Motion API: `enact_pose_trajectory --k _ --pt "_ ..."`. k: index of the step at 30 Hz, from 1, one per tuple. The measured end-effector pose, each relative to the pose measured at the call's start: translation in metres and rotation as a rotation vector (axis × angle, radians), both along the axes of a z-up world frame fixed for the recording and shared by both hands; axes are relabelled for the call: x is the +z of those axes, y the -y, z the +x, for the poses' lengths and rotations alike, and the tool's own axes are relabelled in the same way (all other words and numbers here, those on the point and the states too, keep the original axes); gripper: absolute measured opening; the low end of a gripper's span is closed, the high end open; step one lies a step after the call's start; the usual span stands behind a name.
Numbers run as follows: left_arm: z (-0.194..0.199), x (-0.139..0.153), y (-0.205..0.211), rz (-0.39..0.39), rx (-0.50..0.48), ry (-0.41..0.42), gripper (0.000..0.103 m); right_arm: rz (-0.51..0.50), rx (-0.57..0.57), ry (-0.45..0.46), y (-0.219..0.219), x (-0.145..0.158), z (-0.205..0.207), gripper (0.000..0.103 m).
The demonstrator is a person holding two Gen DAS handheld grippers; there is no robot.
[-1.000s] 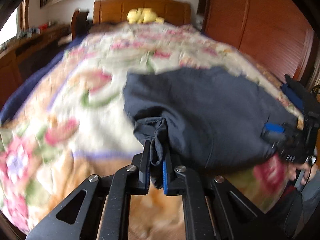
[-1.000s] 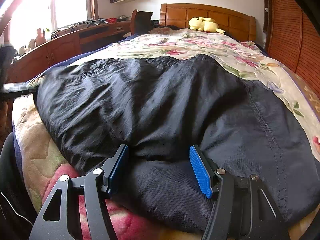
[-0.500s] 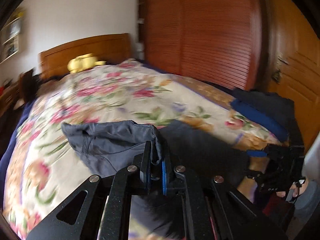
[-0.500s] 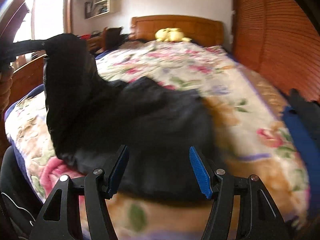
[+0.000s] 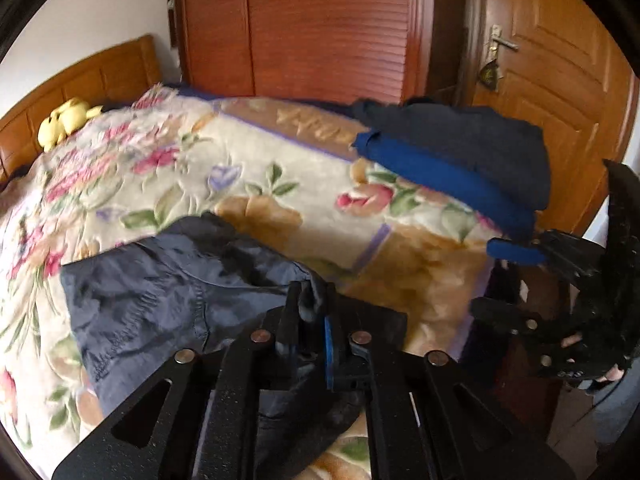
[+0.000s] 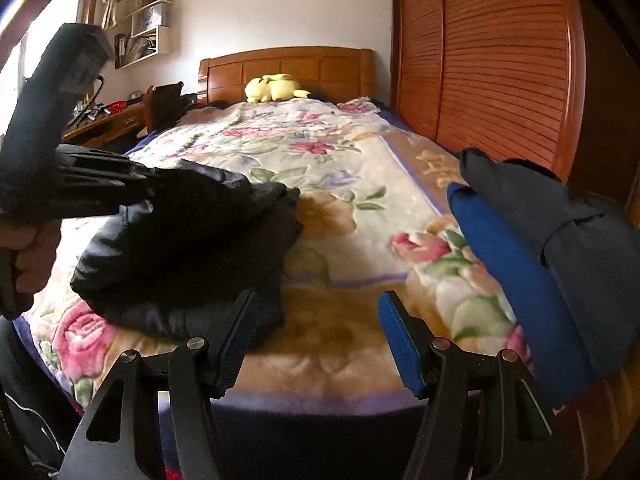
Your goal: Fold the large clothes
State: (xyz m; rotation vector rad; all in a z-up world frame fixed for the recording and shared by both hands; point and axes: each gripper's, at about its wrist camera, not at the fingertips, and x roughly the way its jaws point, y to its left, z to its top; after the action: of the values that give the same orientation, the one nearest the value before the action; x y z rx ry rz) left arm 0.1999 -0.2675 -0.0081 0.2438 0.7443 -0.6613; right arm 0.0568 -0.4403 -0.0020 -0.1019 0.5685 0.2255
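- The dark navy garment [image 5: 168, 300] lies bunched on the near end of the bed, on the floral blanket [image 5: 248, 172], with one gathered edge lifted off the bedding.
- That lifted edge is pinched in the left claw [image 5: 310, 320], whose jaws are nearly closed on the fabric; the rest of the garment trails away to the left of the claw in its own view.
- In the right wrist view the same garment [image 6: 188, 248] sits left of the right claw [image 6: 318, 336], which stands wide apart with nothing between its pads, only bare blanket ahead.
- The garment's long axis appears to run across the bed, from the held edge toward the far side.
- The left hand is plainly the nearer; the right claw would likely have to swing leftward to catch a free edge.
- A blue and dark pile of folded clothes [image 6: 552, 248] rests at the bed's right edge, well apart from the garment.
- A yellow plush toy [image 6: 274, 88] sits by the wooden headboard.
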Motion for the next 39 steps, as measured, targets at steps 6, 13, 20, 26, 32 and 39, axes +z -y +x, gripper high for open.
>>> enact_pose_trajectory --k 6,13,20,26,32,39 --pt "-0.016 0.027 -0.019 -0.041 0.03 0.062 0.029 0.0 0.02 0.004 -0.011 0.009 -0.001 0.065" --pt "-0.029 0.047 -0.066 -0.061 0.126 0.14 0.032 0.026 0.069 0.035 -0.016 0.024 0.013 0.065" --pt "-0.033 0.035 -0.112 -0.028 0.216 0.168 0.032 0.019 0.129 0.041 -0.051 0.033 0.036 0.065" --pt "-0.034 0.019 -0.157 -0.049 0.286 0.149 0.032 0.047 0.175 0.012 -0.084 0.032 0.064 0.065" --pt "-0.03 0.004 -0.195 -0.061 0.361 0.125 0.032 -0.007 0.209 -0.046 -0.115 0.022 0.092 0.067" --pt "-0.027 -0.007 -0.216 -0.055 0.408 0.113 0.032 -0.024 0.205 -0.152 -0.127 0.001 0.12 0.067"
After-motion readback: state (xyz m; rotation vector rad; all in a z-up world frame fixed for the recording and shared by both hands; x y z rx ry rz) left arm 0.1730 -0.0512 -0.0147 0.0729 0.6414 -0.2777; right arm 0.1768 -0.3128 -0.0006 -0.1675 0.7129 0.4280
